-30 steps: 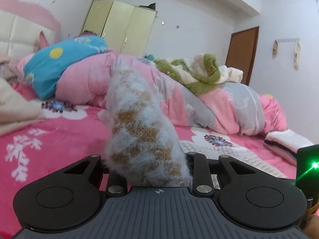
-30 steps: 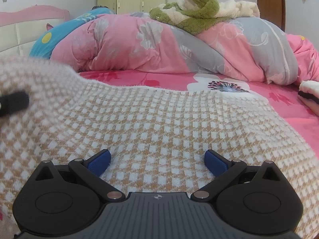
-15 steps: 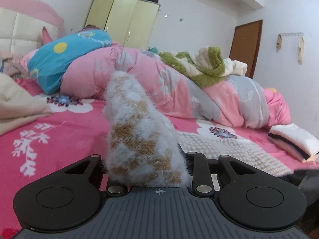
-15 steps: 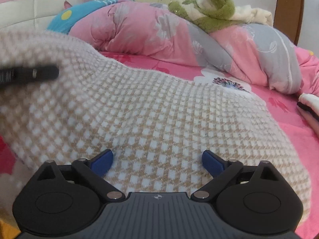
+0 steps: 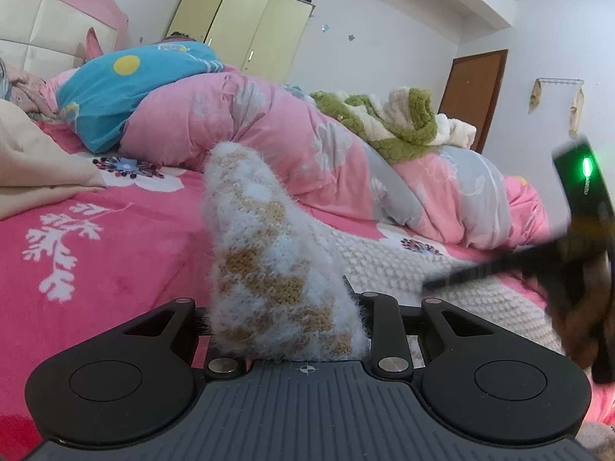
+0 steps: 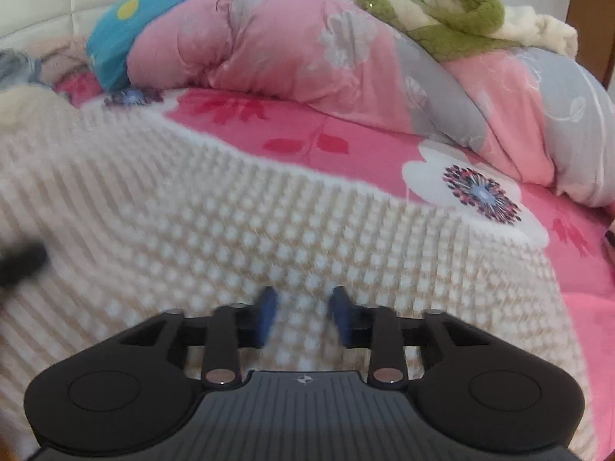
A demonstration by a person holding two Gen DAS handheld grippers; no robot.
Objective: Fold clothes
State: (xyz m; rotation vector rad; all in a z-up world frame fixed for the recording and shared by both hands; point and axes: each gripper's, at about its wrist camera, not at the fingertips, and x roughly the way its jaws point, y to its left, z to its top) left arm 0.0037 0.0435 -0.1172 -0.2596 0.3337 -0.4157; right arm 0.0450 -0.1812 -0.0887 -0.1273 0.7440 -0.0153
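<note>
Jaws first, from the left: the left gripper [image 5: 286, 330] is clamped on a bunched corner of the fuzzy sweater [image 5: 269, 261], which stands up from between its fingers in a soft peak. The knit is a tan-and-white check, hairy and thick. From that pinch the sweater runs off to the right, low across the pink flowered bed [image 5: 115, 253], its long axis lying across both views. Further right, the right gripper [image 6: 303, 317] hangs over the middle of the spread sweater [image 6: 230, 230]. Its blue fingertips [image 6: 267, 307] stand narrowly apart, with cloth showing in the gap; whether they pinch any of it I cannot tell through the blur. The sweater's far edge curves just ahead of those fingers, so the right hand seems the nearer one for gathering that edge. Beyond lie a puffy pink quilt [image 6: 288, 38] and a green fleece [image 6: 461, 11].
</note>
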